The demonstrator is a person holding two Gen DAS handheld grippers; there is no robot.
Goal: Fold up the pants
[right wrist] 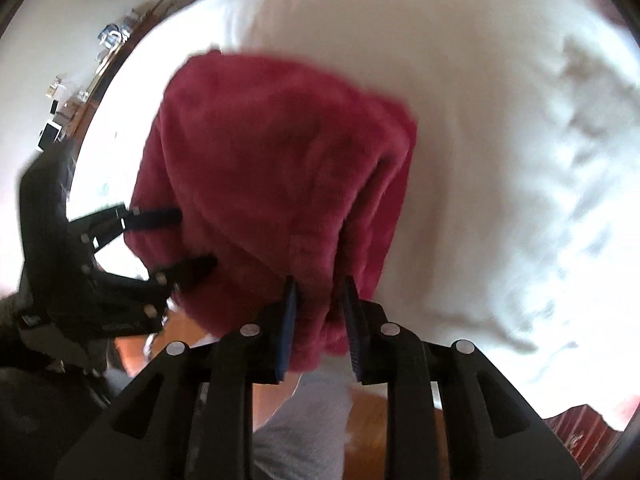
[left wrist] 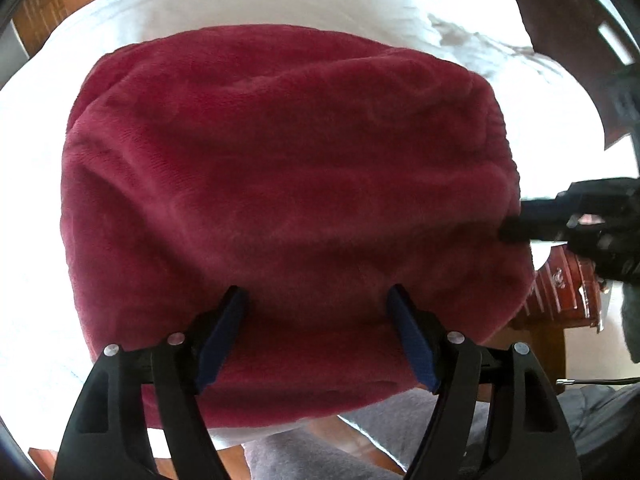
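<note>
On a white-sheeted bed in a wood-floored room, the folded dark-red fleece pants lie just ahead of the left tool, fingers apart, while the right tool clamps their near edge; release gently; no writing is legible.

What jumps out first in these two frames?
The folded dark-red fleece pants fill the centre of both views, lying on a white sheet. The left tool sits open at their near edge. The right tool has a bunched corner of the pants between its blue pads, entering from the right in the left view.
</note>
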